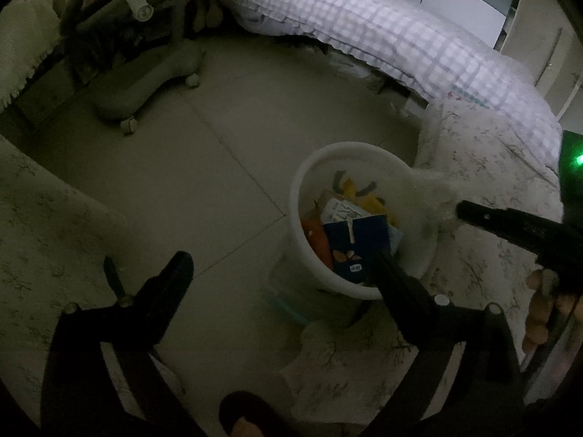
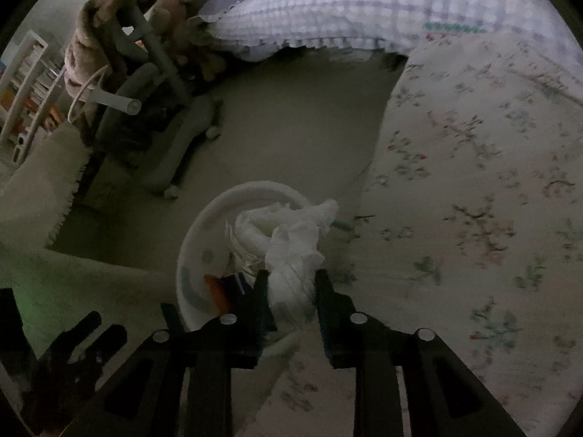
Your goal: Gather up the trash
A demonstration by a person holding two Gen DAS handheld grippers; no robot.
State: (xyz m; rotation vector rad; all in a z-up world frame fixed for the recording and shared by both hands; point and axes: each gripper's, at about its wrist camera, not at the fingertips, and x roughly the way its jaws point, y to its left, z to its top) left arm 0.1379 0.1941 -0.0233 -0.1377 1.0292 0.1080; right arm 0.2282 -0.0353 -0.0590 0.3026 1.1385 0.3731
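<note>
A white round trash bin (image 1: 309,182) stands on the floor beside the floral bed cover; it holds a dark blue carton (image 1: 359,242), orange and yellow wrappers. It also shows in the right wrist view (image 2: 204,225). My right gripper (image 2: 291,284) is shut on a crumpled white tissue (image 2: 291,255) and holds it over the bin's rim. In the left wrist view the right gripper (image 1: 462,213) comes in from the right with the tissue (image 1: 433,189). My left gripper (image 1: 280,266) is open and empty, its right finger over the bin's near rim.
A grey wheeled chair (image 1: 145,73) with a plush toy stands at the far left. A bed with a checked quilt (image 1: 400,32) runs along the back. A floral cover (image 2: 473,182) lies to the right. My slippered foot (image 1: 244,415) is below.
</note>
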